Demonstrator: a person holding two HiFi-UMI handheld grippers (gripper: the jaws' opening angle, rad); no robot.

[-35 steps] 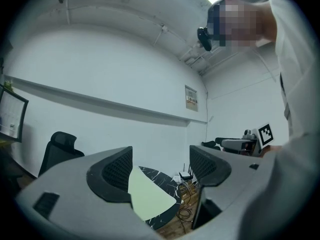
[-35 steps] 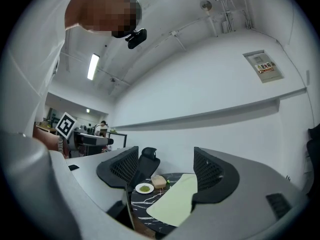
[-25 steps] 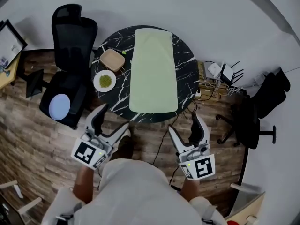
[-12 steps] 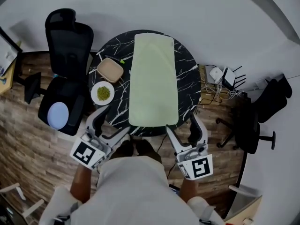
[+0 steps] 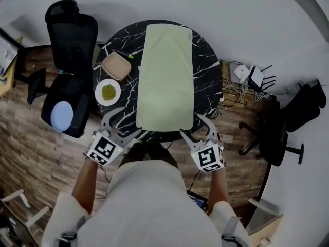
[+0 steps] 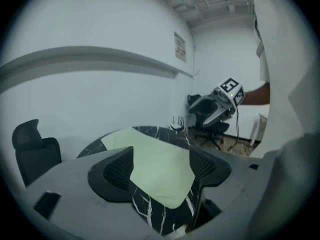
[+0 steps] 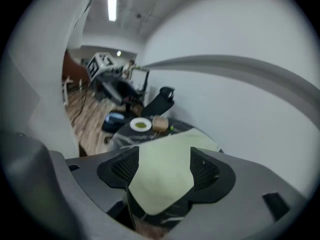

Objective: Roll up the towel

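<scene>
Lying flat on the counter [image 5: 205,71] just ahead of the left hand-held gripper [image 5: 122,125] and right hand-held gripper [image 5: 197,127], both wide open and empty, the towel [image 5: 165,76] probably wants its near corners pinched level.

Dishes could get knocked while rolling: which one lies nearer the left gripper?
The white plate of green food, not the tan bowl beyond it.

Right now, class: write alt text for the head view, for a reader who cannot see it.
A pale green towel lies flat on a round black table. The left gripper and right gripper, both open, are near its closest corners. A plate and tan dish sit beside it.
</scene>
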